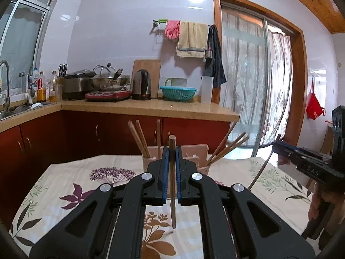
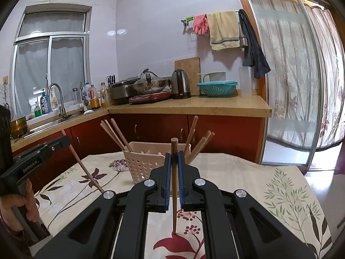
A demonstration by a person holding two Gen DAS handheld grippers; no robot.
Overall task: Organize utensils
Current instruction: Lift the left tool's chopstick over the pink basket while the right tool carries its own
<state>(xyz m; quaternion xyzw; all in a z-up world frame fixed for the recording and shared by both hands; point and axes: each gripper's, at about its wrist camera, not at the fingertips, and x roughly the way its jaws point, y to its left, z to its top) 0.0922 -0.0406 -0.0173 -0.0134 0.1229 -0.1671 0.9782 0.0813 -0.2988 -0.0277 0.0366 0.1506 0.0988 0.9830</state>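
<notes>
left gripper (image 1: pixel 171 151) closed on one chopstick (image 1: pixel 172 183) | right gripper (image 2: pixel 174 157) closed on another chopstick (image 2: pixel 174 183) | pink holder (image 2: pixel 142 164) contains several chopsticks (image 2: pixel 117 135)

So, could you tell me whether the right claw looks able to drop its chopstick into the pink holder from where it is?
Probably yes. The right claw grips its chopstick upright, directly facing the pink holder, with nothing between them; chopsticks already inside lean outward, leaving room.
</notes>
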